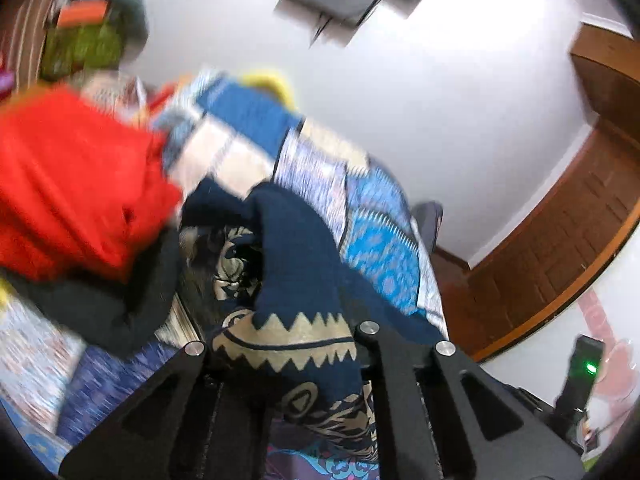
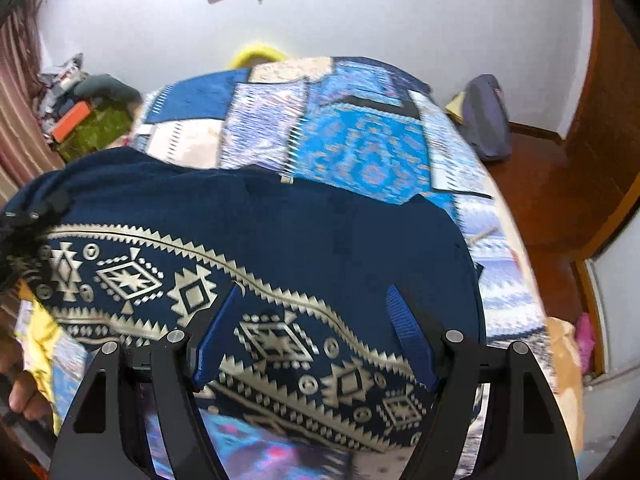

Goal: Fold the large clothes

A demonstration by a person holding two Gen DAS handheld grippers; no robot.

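Note:
A large navy garment (image 2: 248, 216) with a gold geometric border lies spread on the bed. In the left wrist view the same garment (image 1: 292, 256) is bunched and lifted. My left gripper (image 1: 282, 350) is shut on its gold-patterned edge, and the cloth hides the fingertips. My right gripper (image 2: 314, 300) is open above the garment, its blue fingers (image 2: 408, 332) spread wide over the patterned border and holding nothing.
The bed has a blue patchwork cover (image 2: 360, 148). A red and black cloth (image 1: 76, 184) lies at the left. A grey bag (image 2: 488, 120) sits on the wooden floor at the right. Clutter (image 2: 80, 112) lies by the curtain. A hand (image 2: 20, 392) shows at the left edge.

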